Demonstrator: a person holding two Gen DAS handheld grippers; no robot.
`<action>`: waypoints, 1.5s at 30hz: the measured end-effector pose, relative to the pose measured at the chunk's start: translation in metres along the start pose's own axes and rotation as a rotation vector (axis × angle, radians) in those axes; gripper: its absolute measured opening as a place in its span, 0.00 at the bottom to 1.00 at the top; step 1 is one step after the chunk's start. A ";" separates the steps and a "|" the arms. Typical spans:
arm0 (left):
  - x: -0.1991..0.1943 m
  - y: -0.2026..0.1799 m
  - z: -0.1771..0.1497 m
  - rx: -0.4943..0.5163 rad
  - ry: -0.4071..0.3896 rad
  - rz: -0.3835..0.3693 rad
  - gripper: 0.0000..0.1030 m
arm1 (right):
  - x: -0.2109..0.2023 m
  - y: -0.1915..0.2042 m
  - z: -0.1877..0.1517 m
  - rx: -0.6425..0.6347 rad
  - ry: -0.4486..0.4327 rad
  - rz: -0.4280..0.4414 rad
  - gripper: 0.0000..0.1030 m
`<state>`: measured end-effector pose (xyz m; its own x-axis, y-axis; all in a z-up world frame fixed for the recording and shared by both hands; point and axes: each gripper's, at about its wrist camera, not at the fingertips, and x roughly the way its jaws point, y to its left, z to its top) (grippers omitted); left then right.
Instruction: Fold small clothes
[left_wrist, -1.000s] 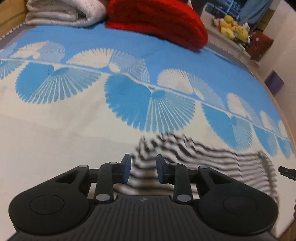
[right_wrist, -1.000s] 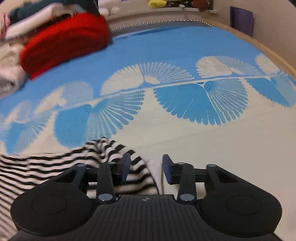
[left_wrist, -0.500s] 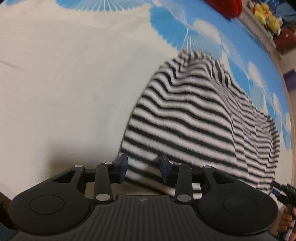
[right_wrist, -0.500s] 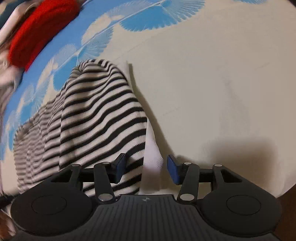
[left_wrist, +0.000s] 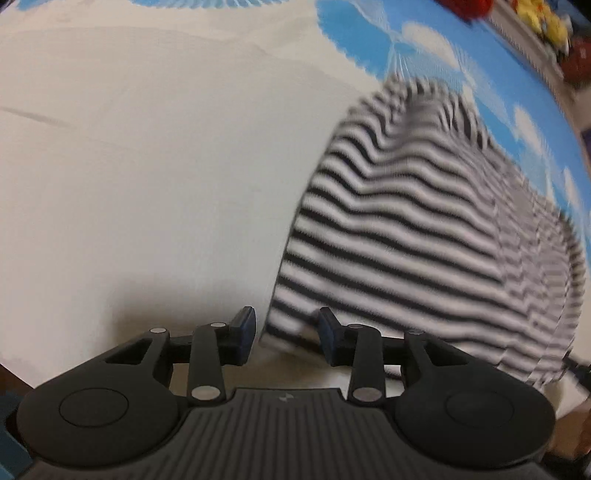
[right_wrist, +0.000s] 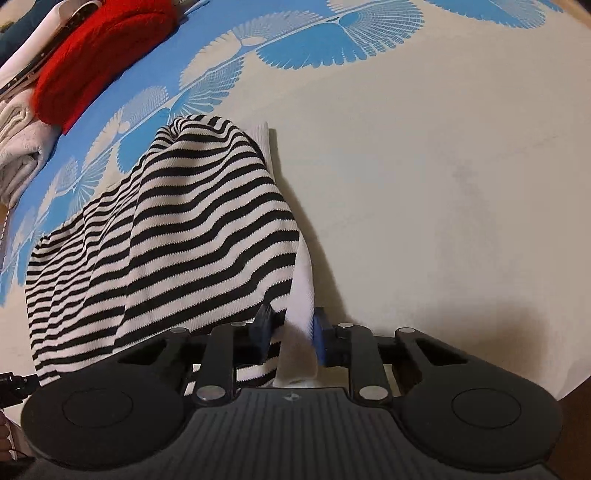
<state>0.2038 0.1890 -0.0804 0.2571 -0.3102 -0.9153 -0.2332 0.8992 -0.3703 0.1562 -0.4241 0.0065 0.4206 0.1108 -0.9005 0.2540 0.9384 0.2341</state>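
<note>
A black-and-white striped garment lies rumpled on the bed cover, with its near edge toward me. My left gripper points steeply down at the garment's near left corner. Its fingers stand apart with the corner between them and a gap beside the left pad. In the right wrist view the same garment has a white hem along its right side. My right gripper is at the near right corner. Its jaws are closing, and both pads touch the hem and the striped edge.
The bed cover is cream near me and blue with white fan shapes farther off. A red knit pile and pale folded cloth sit at the far left. Plush toys stand beyond the bed. The bed's near edge is just below both grippers.
Both grippers tipped downward and came in over the garment's near edge. The right jaws narrowed from wide apart onto the white hem. The left jaws stayed apart around the corner.
</note>
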 end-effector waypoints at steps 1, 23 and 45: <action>0.001 -0.005 -0.001 0.031 0.005 0.002 0.32 | 0.000 -0.001 0.000 -0.005 0.001 0.000 0.18; -0.056 -0.056 -0.006 0.265 -0.295 -0.103 0.10 | -0.048 0.020 -0.007 -0.196 -0.231 -0.053 0.21; 0.011 -0.111 0.030 0.132 -0.178 0.098 0.39 | -0.004 0.056 0.027 -0.187 -0.172 -0.027 0.37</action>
<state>0.2608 0.0952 -0.0449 0.4032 -0.1711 -0.8990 -0.1434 0.9584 -0.2467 0.1921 -0.3813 0.0331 0.5623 0.0427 -0.8258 0.1084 0.9862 0.1248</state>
